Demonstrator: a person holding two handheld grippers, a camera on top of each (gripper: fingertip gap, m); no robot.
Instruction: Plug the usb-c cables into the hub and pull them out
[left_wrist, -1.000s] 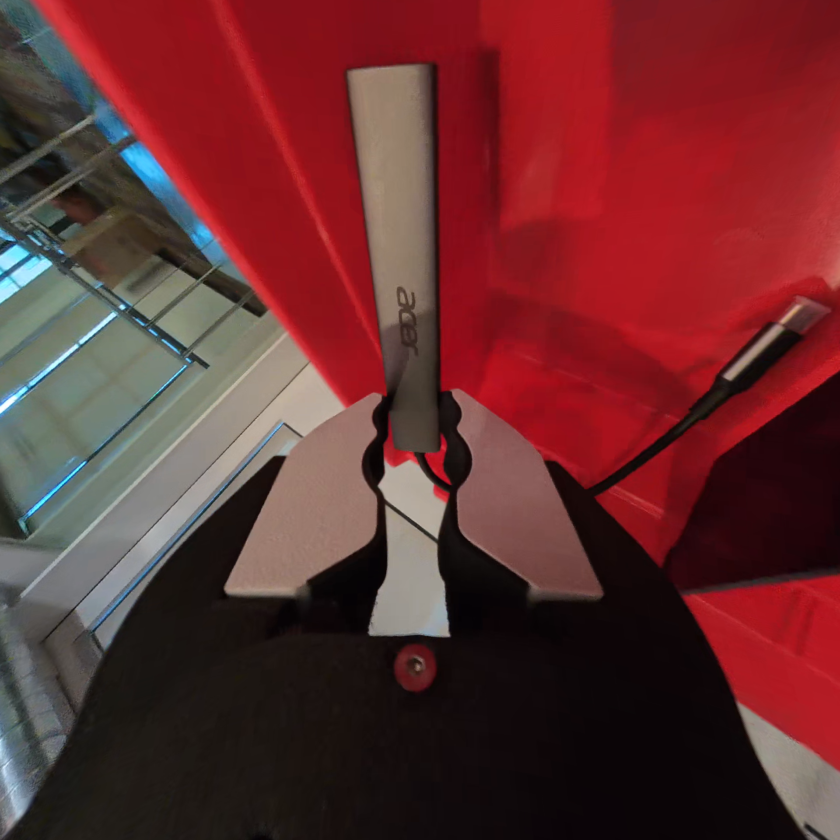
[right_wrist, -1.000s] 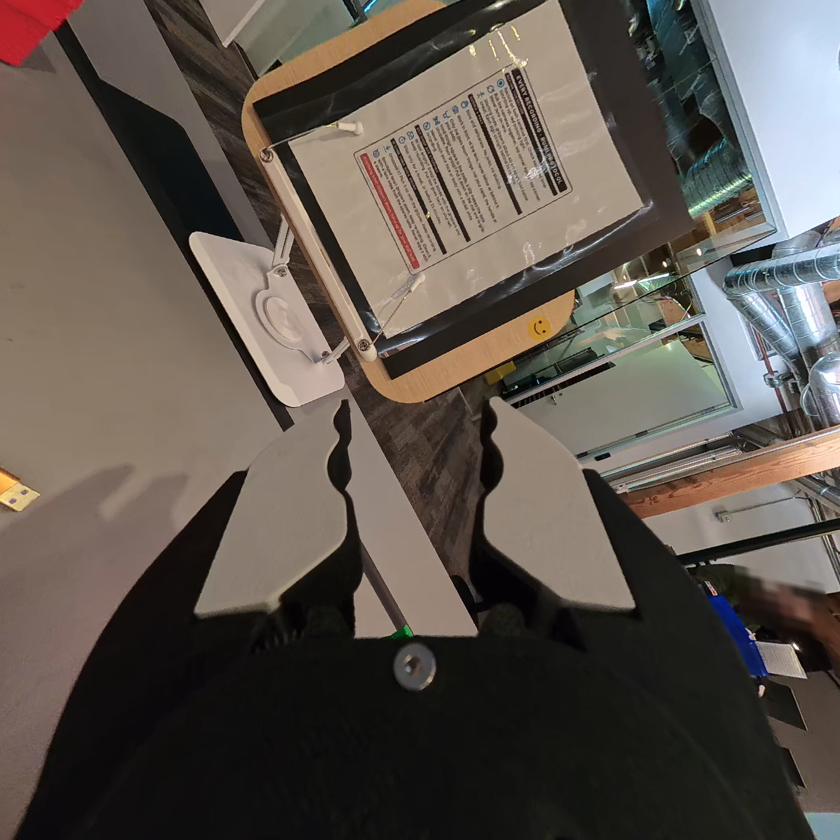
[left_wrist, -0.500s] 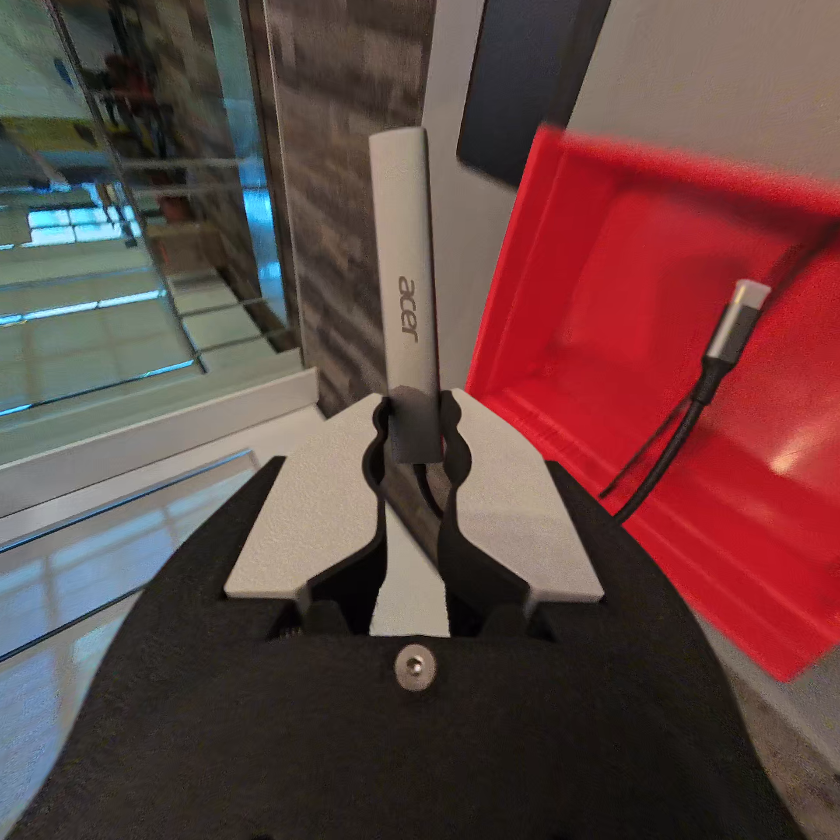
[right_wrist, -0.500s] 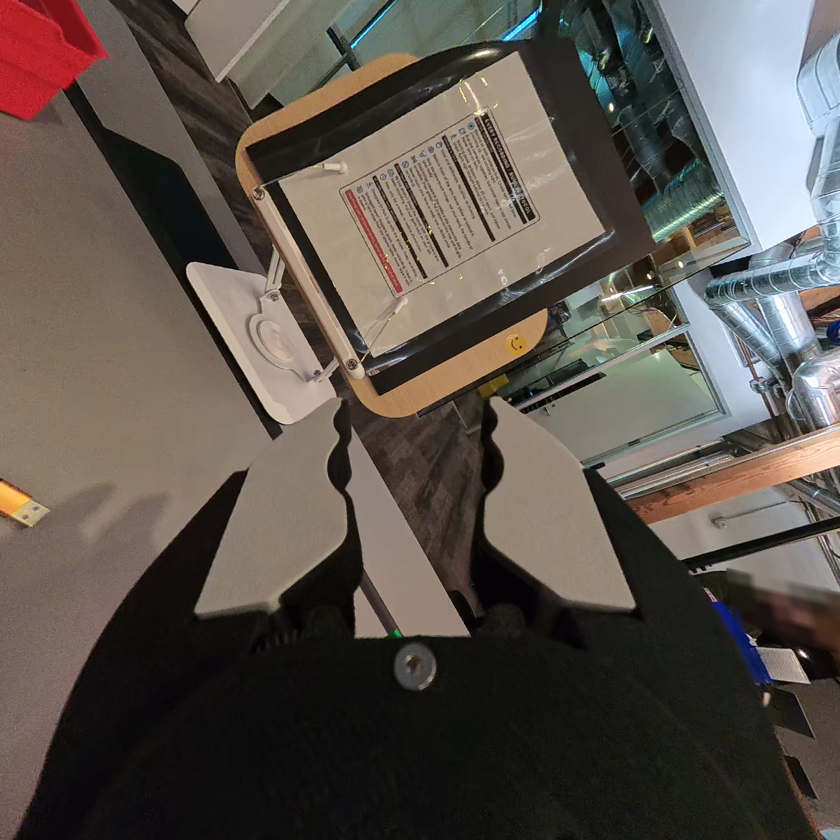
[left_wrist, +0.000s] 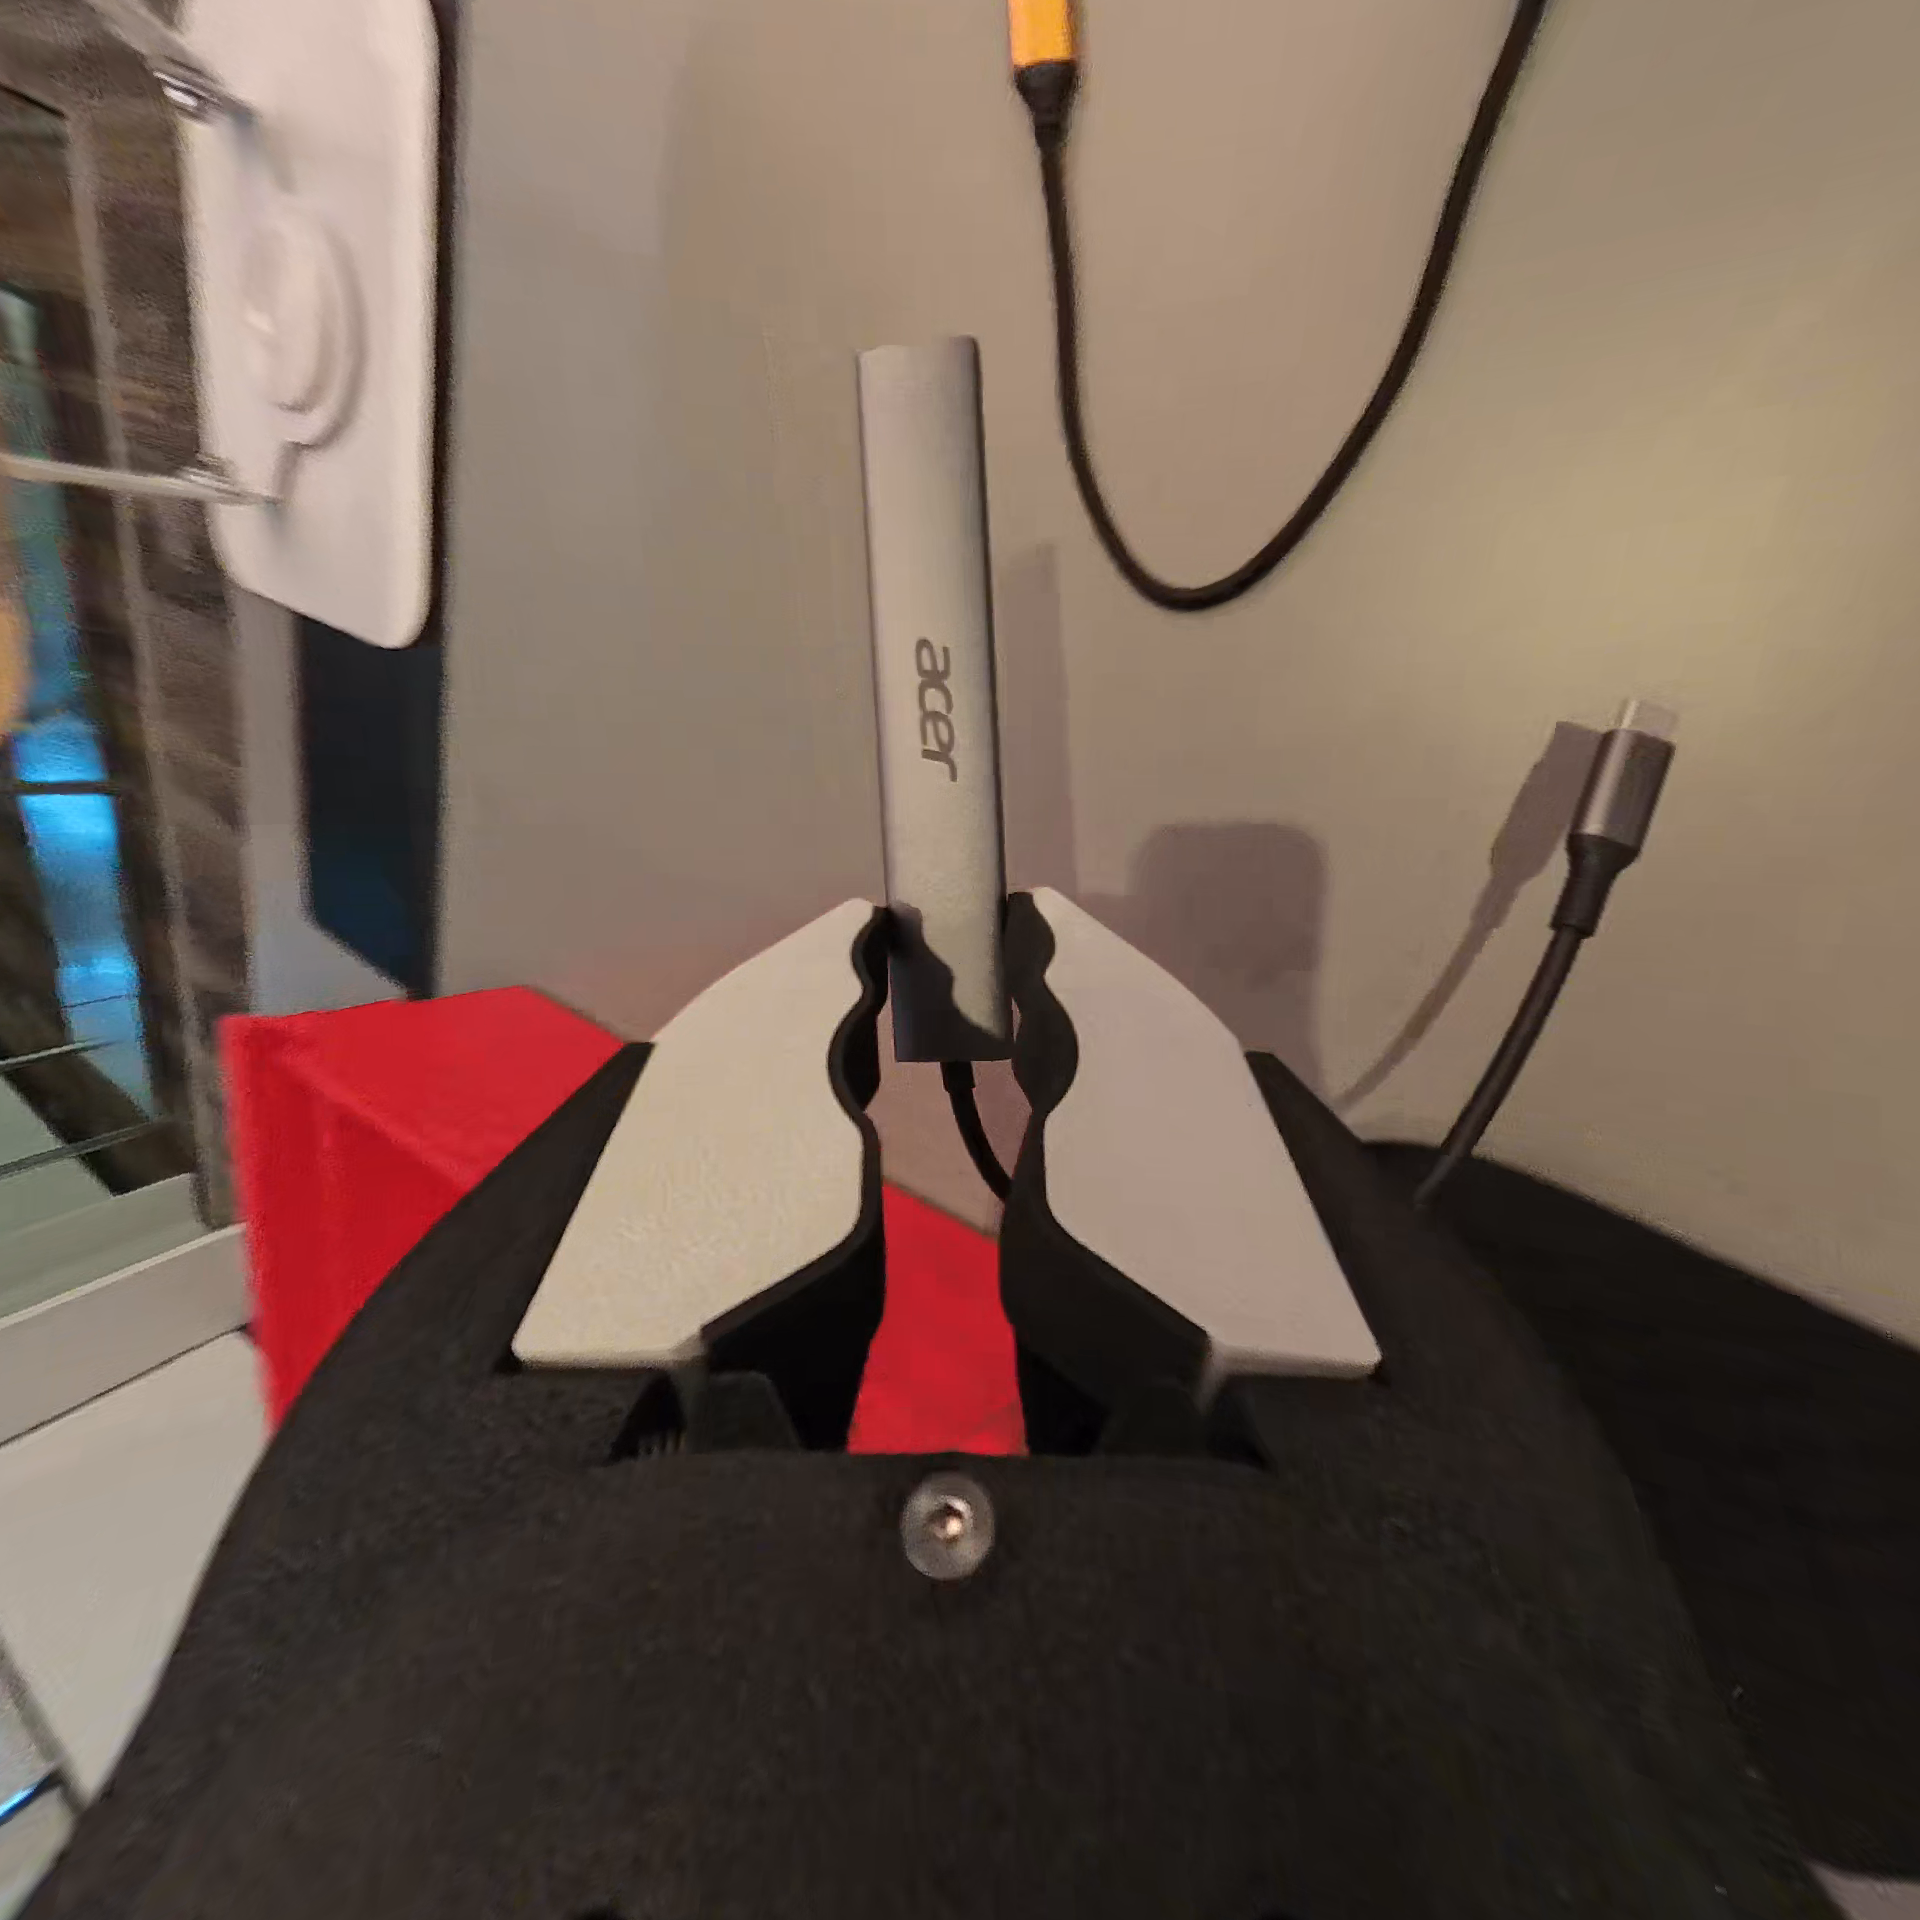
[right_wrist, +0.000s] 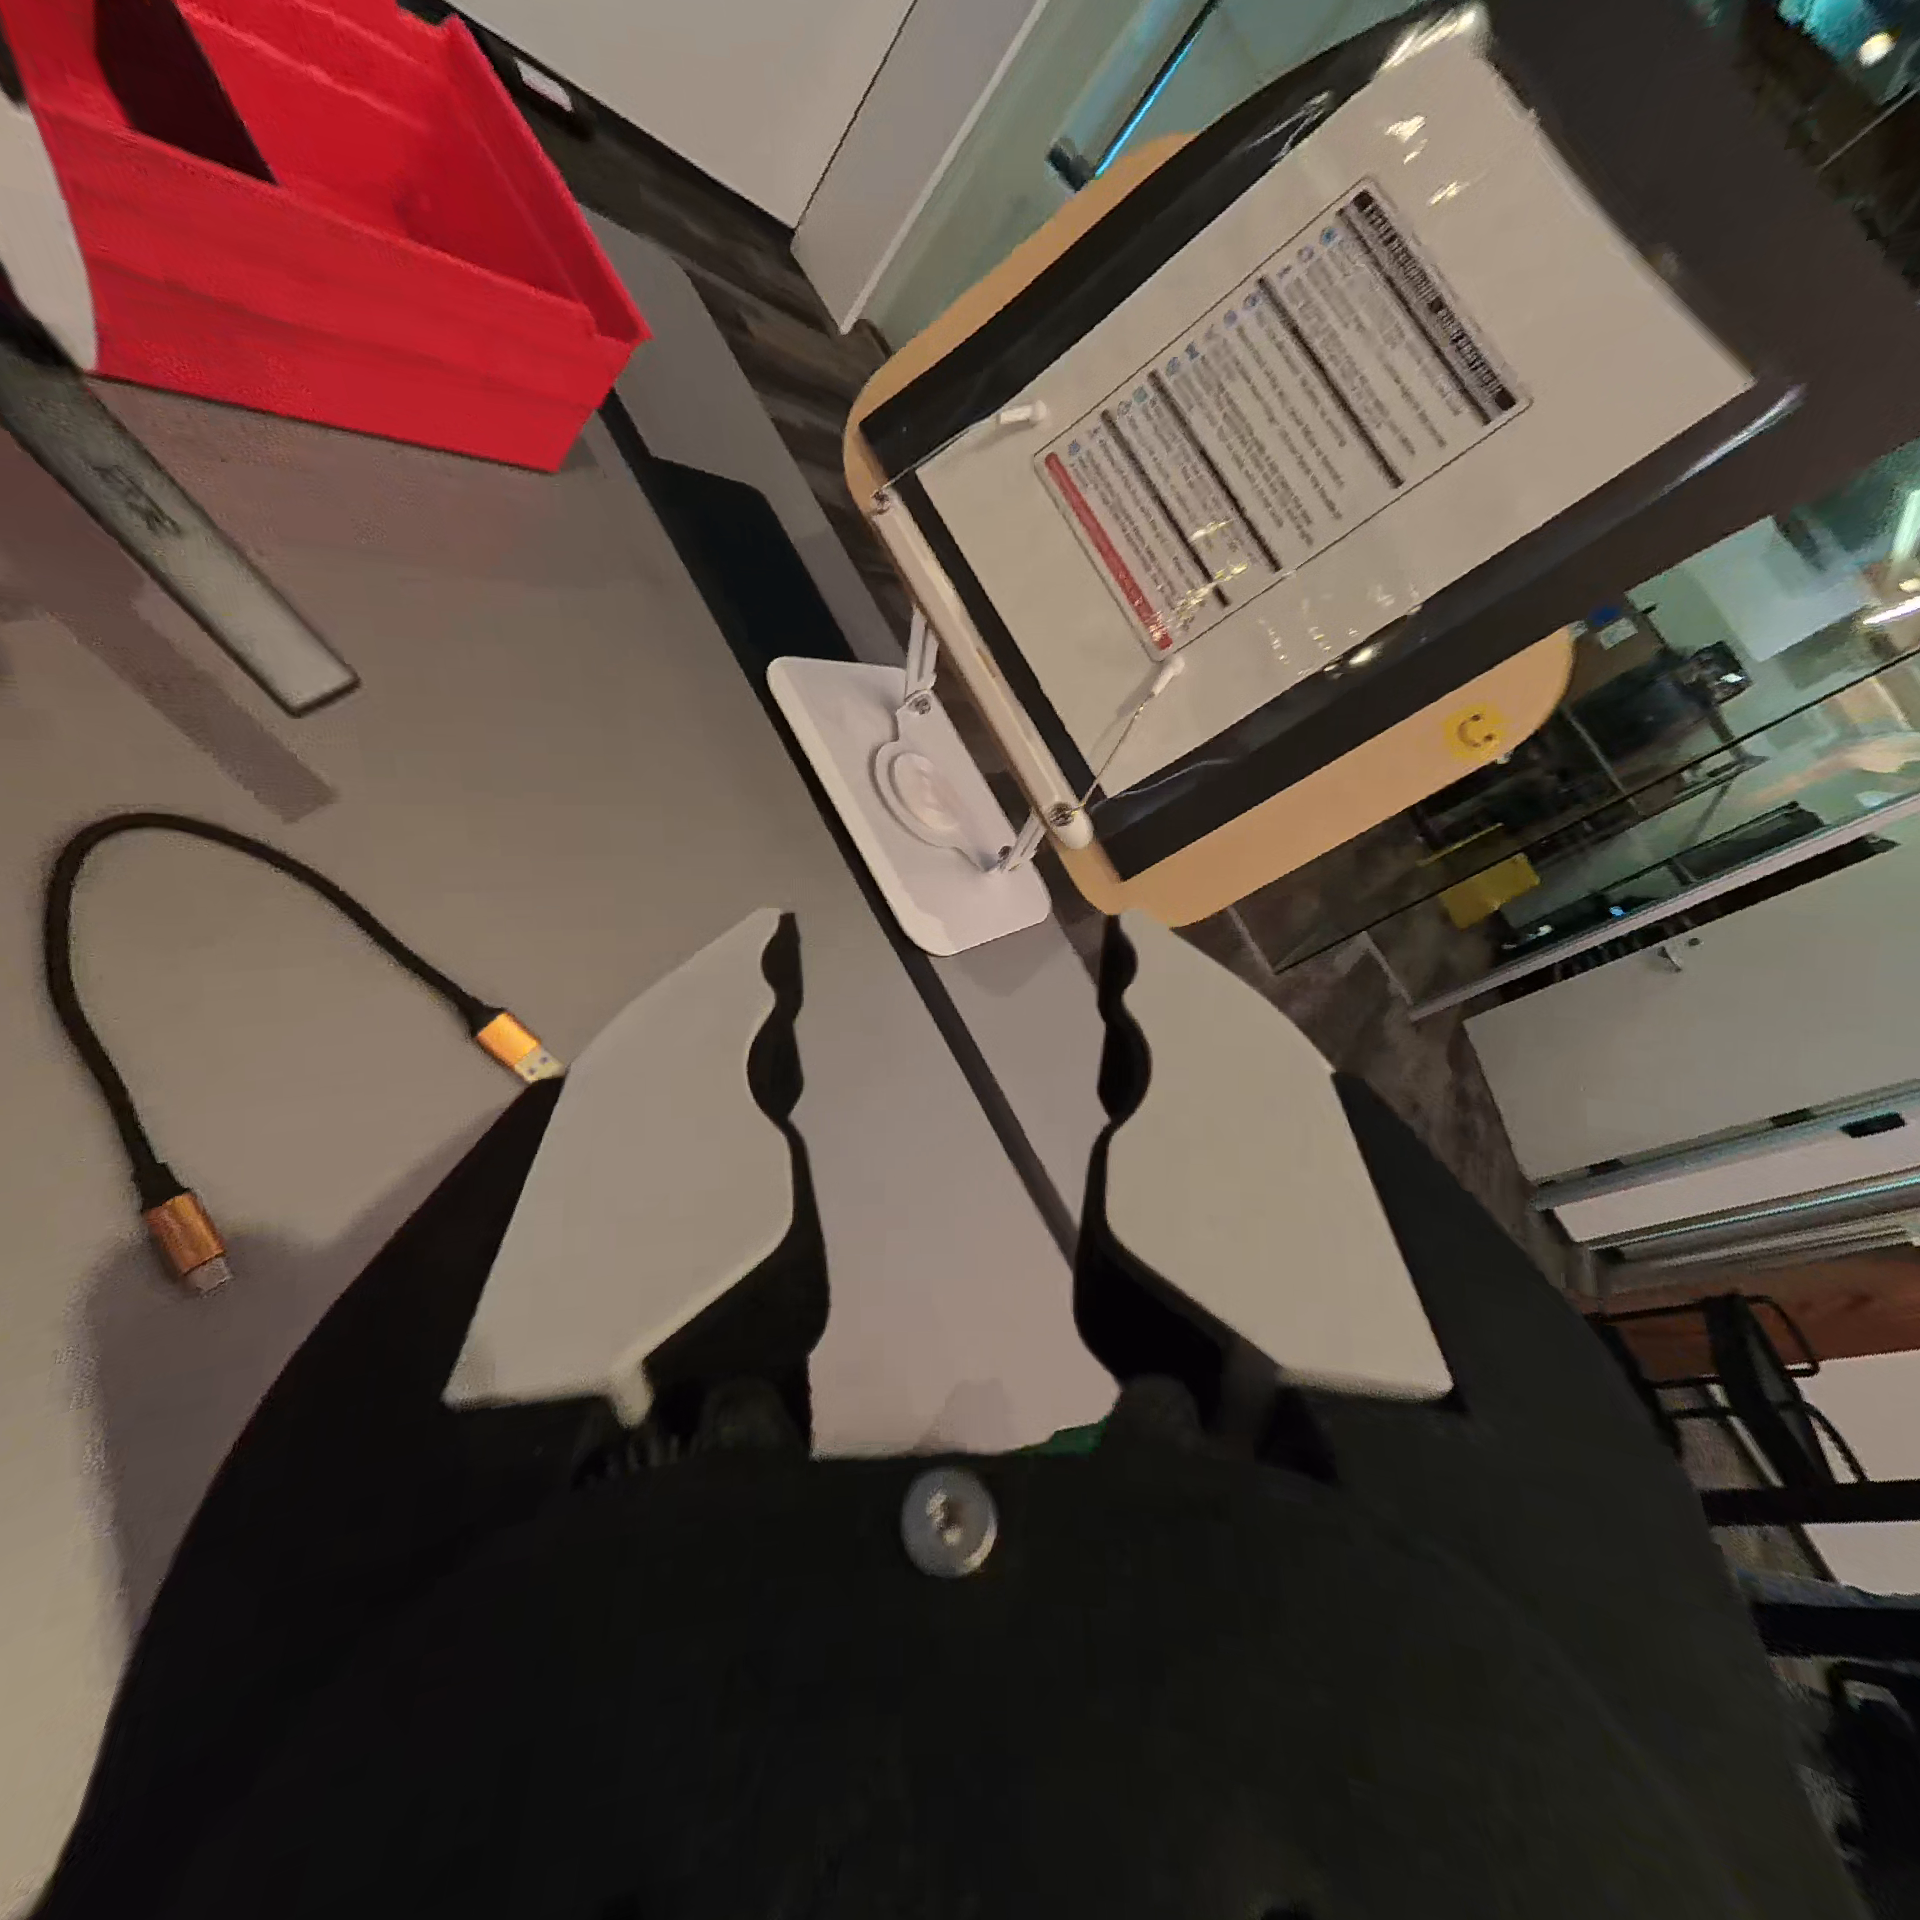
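The grey table (right_wrist: 436, 665) stretches ahead of both my tongs, the red bin (right_wrist: 312, 229) far left of my right tongs (right_wrist: 945, 1039), whose jaws stand apart on nothing. My left tongs (left_wrist: 945, 925) pinch the grey hub (left_wrist: 930, 665) by its cabled end, so I judge its free end stays reachable for plugging. The orange-tipped cable (right_wrist: 114, 1018) lies left of my right tongs, unplugged.

The left gripper (left_wrist: 943, 914) swings the hub (left_wrist: 932, 665) out of the red bin (left_wrist: 343, 1122) to above the grey counter (left_wrist: 1351, 436), near the orange-tipped cable (left_wrist: 1081, 343). The right gripper's (right_wrist: 945, 935) view turns left, bringing that cable (right_wrist: 114, 997), hub (right_wrist: 177, 530) and bin (right_wrist: 312, 301) in.
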